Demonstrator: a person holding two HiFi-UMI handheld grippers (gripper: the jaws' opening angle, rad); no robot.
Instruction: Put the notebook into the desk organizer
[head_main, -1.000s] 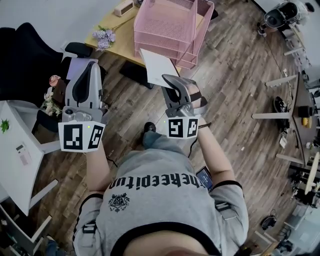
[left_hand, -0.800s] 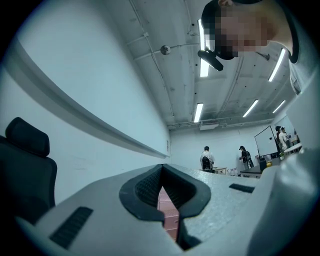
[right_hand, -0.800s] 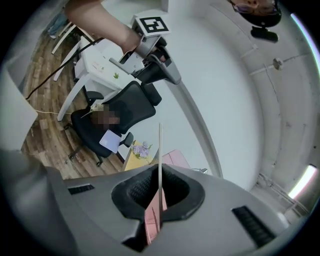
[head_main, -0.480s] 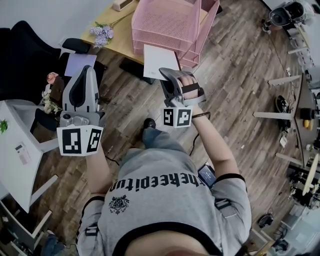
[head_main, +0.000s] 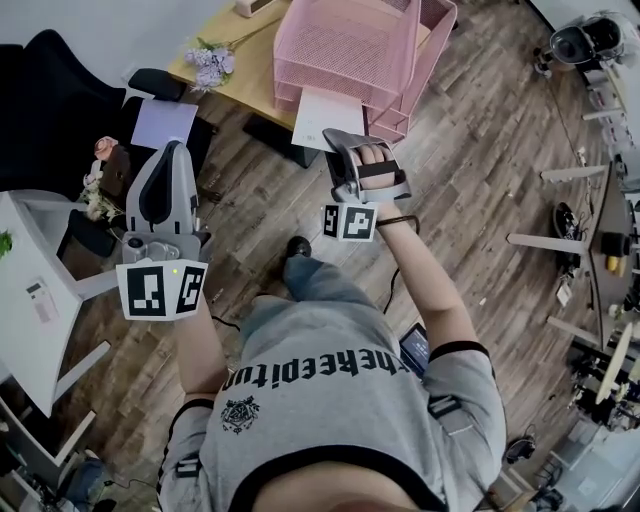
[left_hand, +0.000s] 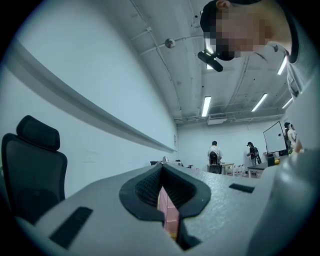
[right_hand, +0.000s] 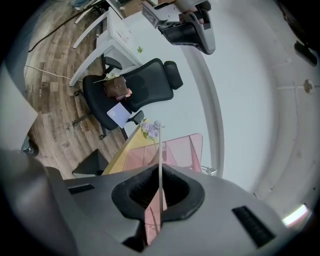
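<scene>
While the wooden floor (head_main: 480, 200) fills most of the head view, a black office chair (head_main: 50, 110) stands at the upper left and a yellow desk (head_main: 250, 85) runs along the top edge. On that desk sits the pink mesh desk organizer (head_main: 345, 45), a stack of open trays with their fronts turned toward the person. The white notebook (head_main: 322, 118) is off the desk, lying roughly flat in the air just before the organizer's lower trays. Its far edge overlaps the front of the stack, though whether it has entered a tray cannot be told. The right gripper (head_main: 338, 145) has its jaws closed on the notebook's near edge. In the right gripper view the notebook runs edge-on as a thin line between the pads, with the pink mesh beyond it. The left gripper (head_main: 170, 150) hangs well apart to the left over the floor, jaws together and nothing between them. A lilac sheet (head_main: 163, 122) lies on the chair, and a small spray of purple flowers (head_main: 207, 58) rests at the desk's left end.
</scene>
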